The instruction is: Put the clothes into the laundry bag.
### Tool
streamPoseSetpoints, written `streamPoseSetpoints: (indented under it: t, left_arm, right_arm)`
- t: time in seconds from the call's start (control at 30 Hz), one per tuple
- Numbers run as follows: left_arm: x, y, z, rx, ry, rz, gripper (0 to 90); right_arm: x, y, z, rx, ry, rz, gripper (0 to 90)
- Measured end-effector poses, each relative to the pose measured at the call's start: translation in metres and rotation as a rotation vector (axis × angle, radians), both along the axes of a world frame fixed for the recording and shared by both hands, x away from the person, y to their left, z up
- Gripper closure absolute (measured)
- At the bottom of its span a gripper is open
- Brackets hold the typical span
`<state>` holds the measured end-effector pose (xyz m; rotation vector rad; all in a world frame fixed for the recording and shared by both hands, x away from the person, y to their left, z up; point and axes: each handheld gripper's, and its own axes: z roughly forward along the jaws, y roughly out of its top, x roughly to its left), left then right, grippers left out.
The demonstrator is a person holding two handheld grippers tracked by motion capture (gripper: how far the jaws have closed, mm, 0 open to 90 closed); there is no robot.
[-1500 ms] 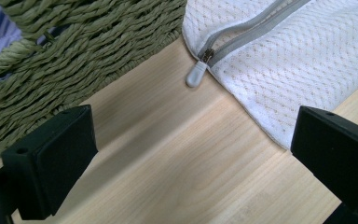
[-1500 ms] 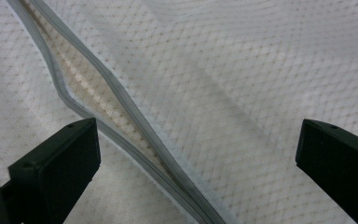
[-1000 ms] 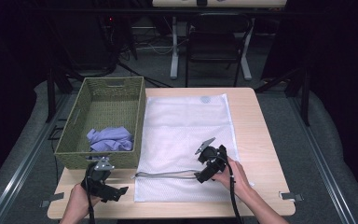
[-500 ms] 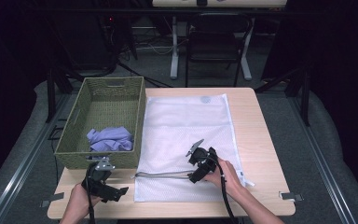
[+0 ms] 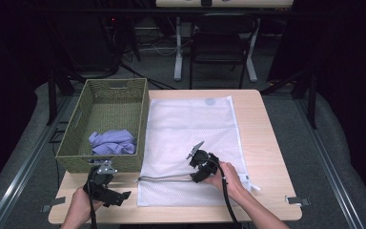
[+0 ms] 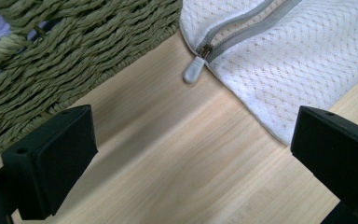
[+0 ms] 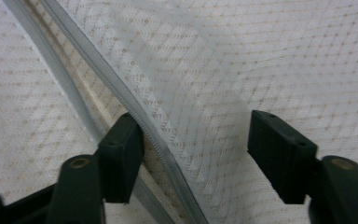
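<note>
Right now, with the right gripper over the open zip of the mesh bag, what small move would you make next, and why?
Probably close the right gripper on the upper edge of the zip. Its jaws stand open, one tucked into the opening, the mesh bag fabric between them. Gripping that edge would let it lift the mouth open. The left gripper is open over bare table near the zip pull.

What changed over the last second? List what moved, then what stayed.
The right gripper slid left along the mesh bag by its zipper opening, jaws open. The left gripper, basket and purple cloth stayed put.
</note>
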<state>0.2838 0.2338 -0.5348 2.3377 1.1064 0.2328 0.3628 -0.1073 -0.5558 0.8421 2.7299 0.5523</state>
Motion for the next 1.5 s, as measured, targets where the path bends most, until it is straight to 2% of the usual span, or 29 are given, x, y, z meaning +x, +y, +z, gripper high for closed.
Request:
streamPoseSetpoints:
  t: [0.2, 0.43, 0.63, 1.2, 1.5]
  left_arm:
    - [0.000, 0.000, 0.000, -0.002, 0.000, 0.001, 0.2]
    - [0.000, 0.000, -0.001, 0.001, 0.002, -0.001, 0.1]
    - [0.001, 0.000, -0.001, 0.000, 0.006, -0.001, 0.2]
    - [0.000, 0.001, -0.001, 0.000, 0.003, -0.003, 0.2]
    - [0.001, 0.001, -0.001, 0.003, 0.005, -0.004, 0.2]
  right_arm:
    - [0.000, -0.001, 0.001, 0.013, 0.004, -0.021, 54.0]
    - [0.001, -0.003, 0.001, 0.039, 0.026, -0.011, 73.4]
    - [0.000, -0.004, 0.005, 0.055, 0.017, -0.010, 83.6]
    - [-0.003, -0.007, 0.016, 0.087, -0.037, -0.020, 86.5]
    - [-0.004, -0.010, 0.031, 0.121, -0.098, -0.023, 86.5]
